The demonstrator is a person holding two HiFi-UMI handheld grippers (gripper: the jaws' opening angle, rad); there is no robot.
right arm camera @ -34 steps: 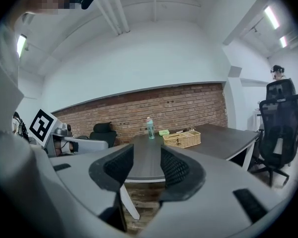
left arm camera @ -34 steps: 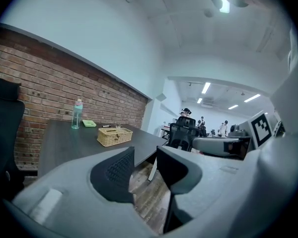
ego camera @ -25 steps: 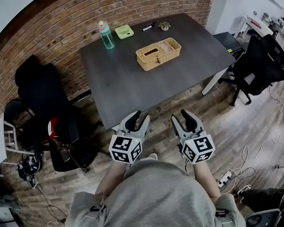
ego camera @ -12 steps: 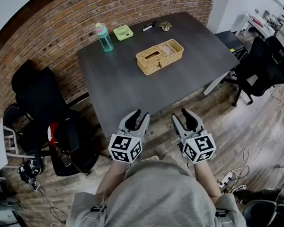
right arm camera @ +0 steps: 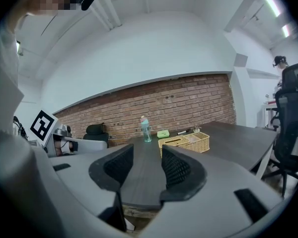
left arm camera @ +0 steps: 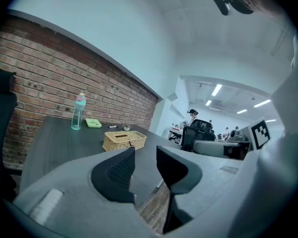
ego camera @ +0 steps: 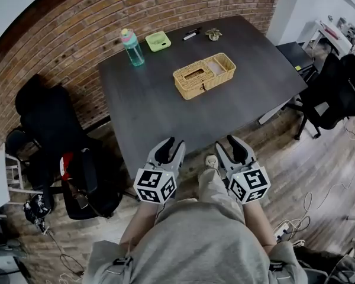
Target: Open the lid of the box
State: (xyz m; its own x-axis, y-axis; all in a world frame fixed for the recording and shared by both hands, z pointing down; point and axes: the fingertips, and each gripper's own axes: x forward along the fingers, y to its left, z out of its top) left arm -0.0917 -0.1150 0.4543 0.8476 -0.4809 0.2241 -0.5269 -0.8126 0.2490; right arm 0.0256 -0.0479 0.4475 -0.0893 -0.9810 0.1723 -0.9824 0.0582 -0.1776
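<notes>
Left claw (ego camera: 173, 147), right claw (ego camera: 228, 145): both spread, empty, level. Wicker box (ego camera: 204, 76) well ahead on table (ego camera: 160, 111); lid apparently unopened, jaws likely pre-opened for approach.

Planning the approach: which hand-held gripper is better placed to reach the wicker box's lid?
Right, marginally. The left hand-held gripper and right hand-held gripper are both open, empty and short of the table, but the wicker box lies slightly toward the right side.
</notes>
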